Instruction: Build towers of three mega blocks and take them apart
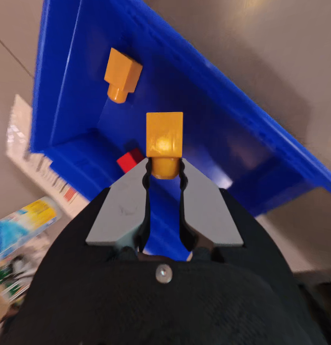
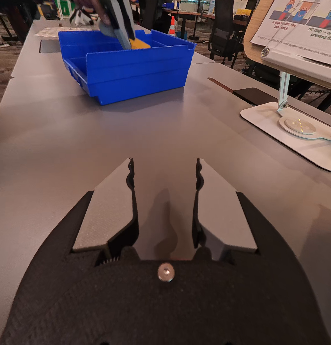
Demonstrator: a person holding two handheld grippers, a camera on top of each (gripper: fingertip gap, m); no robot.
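Now the left gripper (image 1: 164, 168) is clenched on the stud of an orange plastic mega block (image 1: 164, 134) over the blue plastic bin (image 1: 235, 115); lift it straight, without twisting. The right gripper (image 2: 164, 168) waits released above the grey table (image 2: 161, 130).

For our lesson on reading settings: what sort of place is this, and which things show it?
Probably an open-plan office or lab used for recording tasks: a long grey table, more desks and office chairs behind, an orange traffic cone on the floor, and an instruction sheet on a stand.

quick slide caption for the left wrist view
Left gripper pinching an orange block by its stud over a blue bin holding another orange block.
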